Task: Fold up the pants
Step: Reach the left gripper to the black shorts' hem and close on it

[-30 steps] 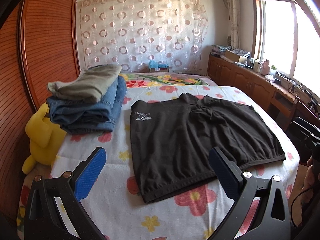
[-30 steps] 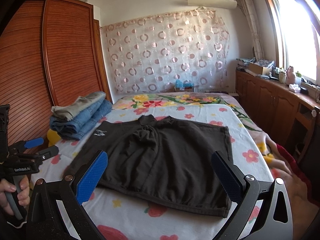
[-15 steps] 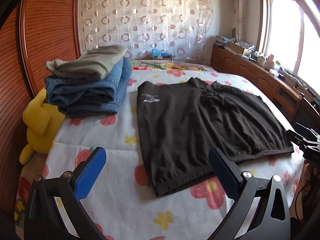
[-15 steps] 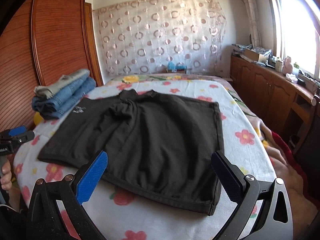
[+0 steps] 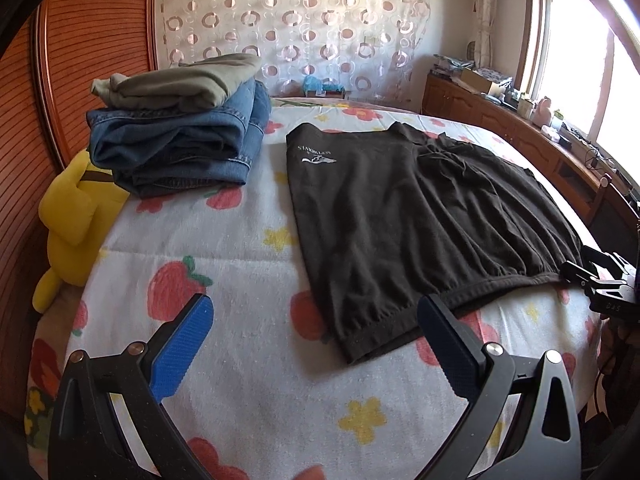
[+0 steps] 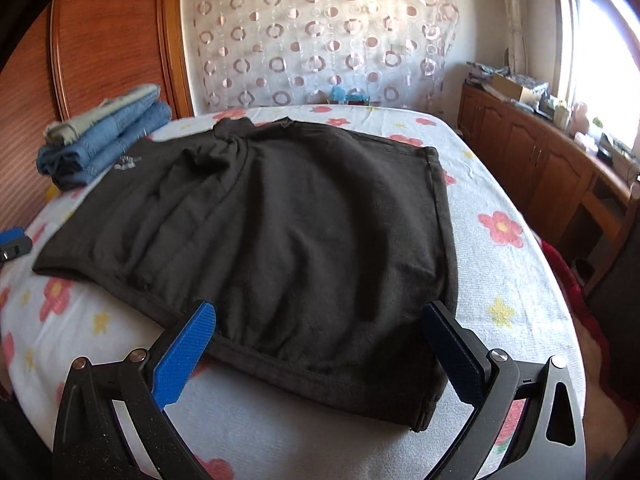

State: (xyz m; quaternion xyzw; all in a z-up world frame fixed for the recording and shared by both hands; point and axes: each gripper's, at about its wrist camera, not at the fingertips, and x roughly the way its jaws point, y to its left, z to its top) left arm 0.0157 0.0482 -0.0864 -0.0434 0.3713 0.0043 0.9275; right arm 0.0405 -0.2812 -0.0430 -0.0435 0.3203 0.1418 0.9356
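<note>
While both claws gape — left claw (image 5: 316,344) | right claw (image 6: 320,340); pants (image 5: 404,216) logo unreadable

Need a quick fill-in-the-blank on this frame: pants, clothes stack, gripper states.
1. The dark pants lie spread flat on the floral ____.
2. In the folded stack, the grey-green garment lies on top of the blue ____.
3. Both the left gripper and the right gripper are ____, gripping nothing.
4. The plush toy beside the stack is ____ in colour.

Missing words: bed; jeans; open; yellow
</note>
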